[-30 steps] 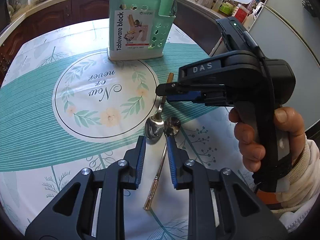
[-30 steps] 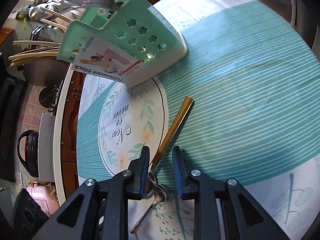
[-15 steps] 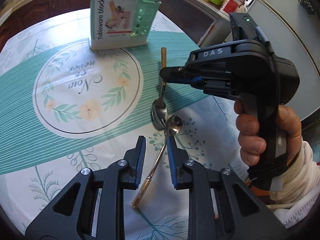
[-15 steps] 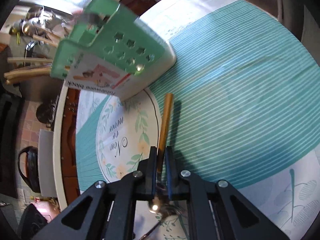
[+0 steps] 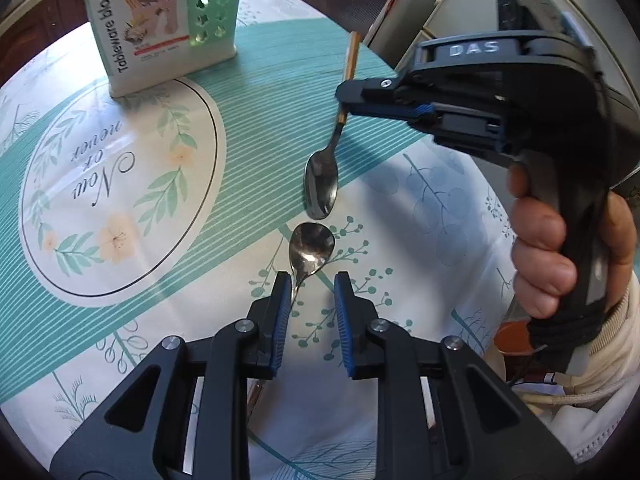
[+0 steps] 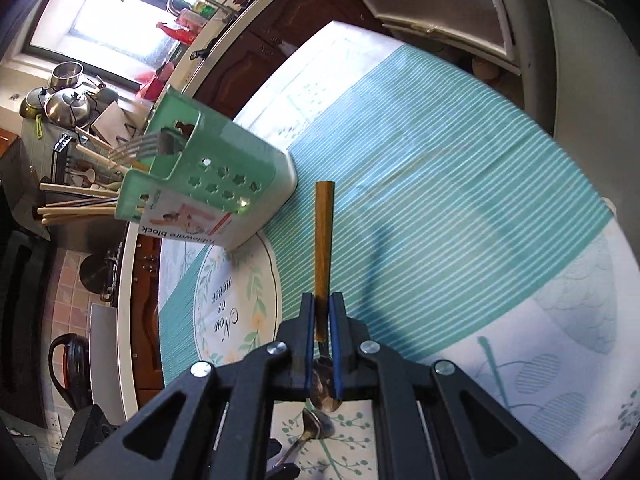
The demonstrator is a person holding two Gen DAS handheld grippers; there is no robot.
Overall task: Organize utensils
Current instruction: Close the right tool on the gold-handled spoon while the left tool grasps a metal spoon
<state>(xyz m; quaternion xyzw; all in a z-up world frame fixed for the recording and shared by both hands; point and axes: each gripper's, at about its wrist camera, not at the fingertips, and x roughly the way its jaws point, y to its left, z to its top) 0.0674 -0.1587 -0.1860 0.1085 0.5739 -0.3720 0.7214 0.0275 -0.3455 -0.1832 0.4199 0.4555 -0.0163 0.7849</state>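
Observation:
My right gripper is shut on the gold handle of a spoon and holds it lifted above the table, bowl hanging down; the same spoon and gripper show in the left wrist view. A second spoon lies on the tablecloth, its neck between the fingers of my open left gripper, its handle hidden under the gripper. The green utensil holder stands upright at the far side; in the right wrist view this holder carries a fork and chopsticks.
The round table has a teal and white floral cloth. A kitchen counter with pots and a sink lies beyond the table. A black kettle stands at the left. A white cabinet is close at the right.
My right gripper has lifted the gold-handled spoon off the cloth, bowl now hanging clear of the other spoon. My left gripper has moved forward along the second spoon toward its bowl.

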